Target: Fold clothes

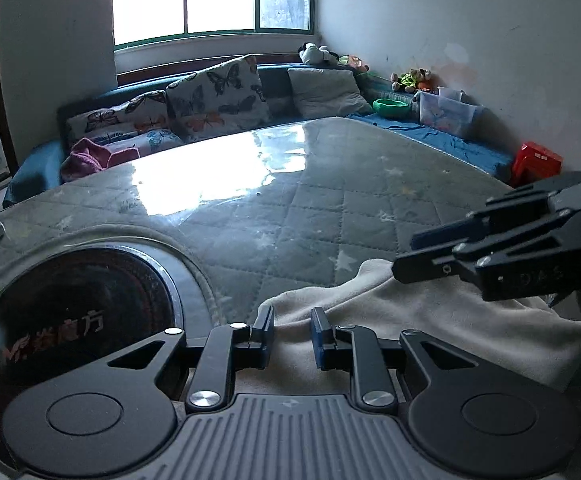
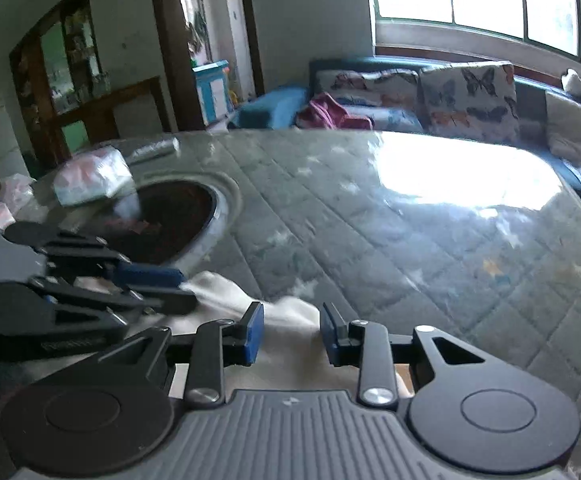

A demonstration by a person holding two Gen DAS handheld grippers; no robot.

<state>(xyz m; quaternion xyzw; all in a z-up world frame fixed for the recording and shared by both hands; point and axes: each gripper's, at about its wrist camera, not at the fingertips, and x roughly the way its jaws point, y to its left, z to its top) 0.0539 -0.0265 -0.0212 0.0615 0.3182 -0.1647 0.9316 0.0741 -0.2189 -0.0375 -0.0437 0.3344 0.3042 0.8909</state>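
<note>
A cream garment (image 1: 430, 320) lies bunched at the near edge of the table covered in quilted grey star cloth (image 1: 310, 208). My left gripper (image 1: 292, 334) is open just above the garment's near left edge, with nothing between its fingers. My right gripper (image 1: 404, 256) reaches in from the right over the garment's far corner, its fingers apart. In the right wrist view the right gripper (image 2: 292, 334) is open over the cream garment (image 2: 290, 344), and the left gripper (image 2: 184, 286) sits at the left with its fingers around a fold of the cloth.
A round black cooktop (image 1: 74, 312) is set into the table at the left. A tissue pack (image 2: 90, 178) and a remote (image 2: 152, 150) lie beyond it. A sofa with butterfly pillows (image 1: 218, 96) and a red stool (image 1: 536, 162) stand behind the table.
</note>
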